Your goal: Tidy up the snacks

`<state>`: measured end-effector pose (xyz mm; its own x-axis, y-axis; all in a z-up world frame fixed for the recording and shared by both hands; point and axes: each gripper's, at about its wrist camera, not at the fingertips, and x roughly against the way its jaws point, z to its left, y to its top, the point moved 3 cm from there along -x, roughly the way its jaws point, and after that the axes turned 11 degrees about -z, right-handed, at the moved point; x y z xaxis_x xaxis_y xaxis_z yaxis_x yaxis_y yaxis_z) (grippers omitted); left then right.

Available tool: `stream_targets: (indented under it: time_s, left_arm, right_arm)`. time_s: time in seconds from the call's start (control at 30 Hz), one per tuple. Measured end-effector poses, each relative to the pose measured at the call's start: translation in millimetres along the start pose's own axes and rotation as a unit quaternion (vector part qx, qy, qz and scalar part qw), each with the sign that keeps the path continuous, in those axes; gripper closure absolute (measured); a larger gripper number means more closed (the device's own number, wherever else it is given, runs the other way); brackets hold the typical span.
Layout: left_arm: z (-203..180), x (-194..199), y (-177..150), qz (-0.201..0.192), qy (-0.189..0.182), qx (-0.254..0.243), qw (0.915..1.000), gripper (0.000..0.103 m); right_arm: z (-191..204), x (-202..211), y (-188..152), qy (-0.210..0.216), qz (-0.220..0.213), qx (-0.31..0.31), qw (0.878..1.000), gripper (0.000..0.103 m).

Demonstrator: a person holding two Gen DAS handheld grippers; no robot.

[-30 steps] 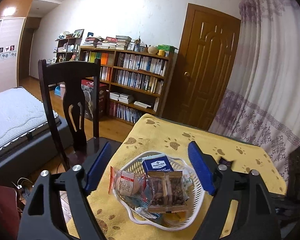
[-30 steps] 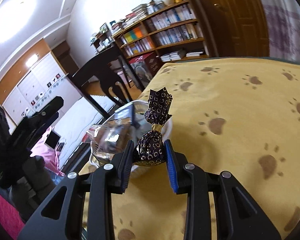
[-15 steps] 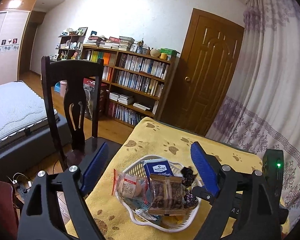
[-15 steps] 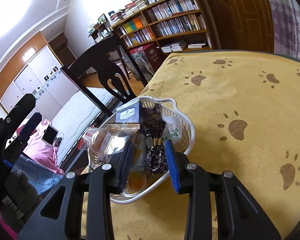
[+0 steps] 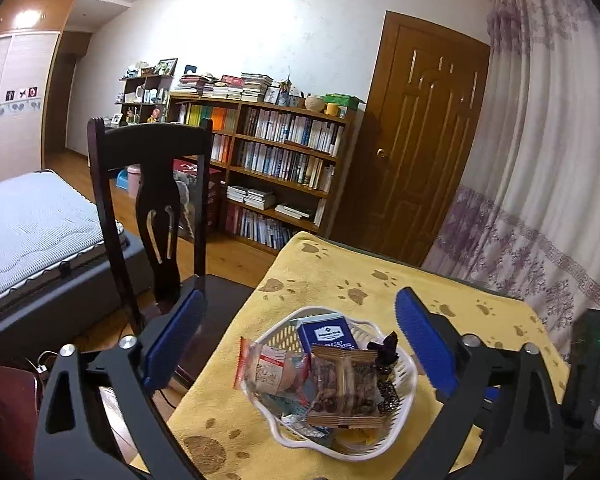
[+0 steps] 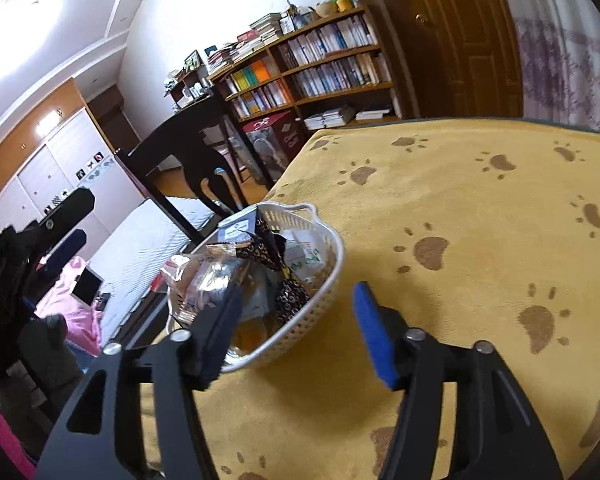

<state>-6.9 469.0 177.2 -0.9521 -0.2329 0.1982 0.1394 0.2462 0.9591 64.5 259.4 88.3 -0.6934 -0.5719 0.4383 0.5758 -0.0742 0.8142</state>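
Dark gold-printed twist-wrapped candy [image 6: 286,280] dropped in the white plastic lattice basket [image 6: 332,276].

It lies at the basket's 3 o'clock edge; half a second ago the right gripper [image 6: 296,334] clamped it, now its jaws stand apart, empty. The left gripper [image 5: 300,344] hangs spread. Release looks done; next, retreat across the yellow paw-print cloth [image 6: 480,220].

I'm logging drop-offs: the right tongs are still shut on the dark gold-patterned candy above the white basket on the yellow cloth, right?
Not quite: the right tongs are open and empty, as the right wrist view shows. The dark gold-patterned candy already lies inside the white basket on the yellow cloth, among the other snacks. The rest stands.
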Motion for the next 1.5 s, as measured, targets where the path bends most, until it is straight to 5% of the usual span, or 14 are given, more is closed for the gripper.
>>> stream_targets:
  time_s: [0.7, 1.5]
  left_arm:
    - [17.5, 32.6, -22.4, -0.010, 0.073, -0.110, 0.9911, 0.003]
    - [-5.5, 41.7, -38.5, -0.036, 0.105, -0.186, 0.9763, 0.003]
  right_arm:
    - [47.2, 48.8, -18.0, -0.050, -0.058, 0.145, 0.986, 0.005]
    - [67.1, 51.4, -31.6, -0.091, -0.081, 0.203, 0.972, 0.005]
